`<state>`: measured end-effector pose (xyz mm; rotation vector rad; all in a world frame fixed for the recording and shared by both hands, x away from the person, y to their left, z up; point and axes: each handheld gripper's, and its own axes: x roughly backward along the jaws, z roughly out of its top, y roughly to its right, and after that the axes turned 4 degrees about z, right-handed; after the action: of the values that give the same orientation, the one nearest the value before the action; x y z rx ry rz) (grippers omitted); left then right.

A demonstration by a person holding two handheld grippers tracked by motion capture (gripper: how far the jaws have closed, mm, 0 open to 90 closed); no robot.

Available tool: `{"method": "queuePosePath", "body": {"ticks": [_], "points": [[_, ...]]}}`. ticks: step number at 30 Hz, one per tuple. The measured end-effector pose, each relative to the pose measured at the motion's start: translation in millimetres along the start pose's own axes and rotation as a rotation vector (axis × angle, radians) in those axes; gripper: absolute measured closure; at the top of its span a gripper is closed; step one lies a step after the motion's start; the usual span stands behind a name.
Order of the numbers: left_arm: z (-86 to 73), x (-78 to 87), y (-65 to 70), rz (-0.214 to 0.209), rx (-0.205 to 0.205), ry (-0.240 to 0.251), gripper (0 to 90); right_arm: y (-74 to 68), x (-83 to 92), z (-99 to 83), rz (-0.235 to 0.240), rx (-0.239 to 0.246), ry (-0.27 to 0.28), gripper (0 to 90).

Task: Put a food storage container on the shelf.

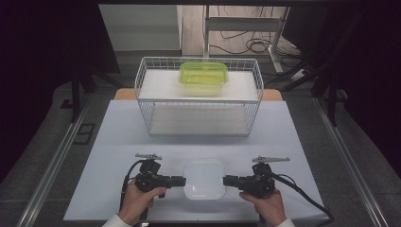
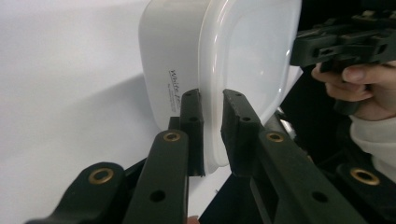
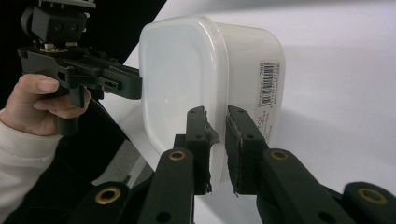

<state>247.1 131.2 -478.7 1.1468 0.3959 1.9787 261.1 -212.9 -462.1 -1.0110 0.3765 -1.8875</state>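
Together we clamp the left hand-held gripper [image 1: 183, 180] and the right hand-held gripper [image 1: 225, 180] on opposite rims of the white lidded container [image 1: 204, 178] on the bench [image 1: 113, 142].

- Right gripper [image 3: 215, 126] clamps its two black jaws on the lid rim of a white plastic container [image 3: 187, 70] with a barcode label [image 3: 266, 86]
- Left gripper [image 3: 135, 86], gripped by a hand [image 3: 42, 100], meets the container's far edge over a white table [image 3: 341, 93]
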Motion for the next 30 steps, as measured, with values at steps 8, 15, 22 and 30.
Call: {"method": "queuePosePath", "body": {"ticks": [8,15,22,30], "points": [[8.0,9.6,0.5,-0.01,-0.035,0.02,79.0,-7.6,2.0,7.8,0.006,0.052,0.024,79.4],[12.3,13.9,2.7,-0.006,-0.053,0.033,79.0,-10.2,2.7,16.0,0.003,0.096,0.033,79.3],[16.5,18.3,5.5,-0.007,-0.057,0.049,79.1,-13.6,4.4,22.2,0.001,0.12,0.041,79.2],[21.9,23.2,5.7,-0.011,-0.063,0.047,79.4,-13.6,4.4,27.9,0.014,0.119,0.041,79.2]]}}
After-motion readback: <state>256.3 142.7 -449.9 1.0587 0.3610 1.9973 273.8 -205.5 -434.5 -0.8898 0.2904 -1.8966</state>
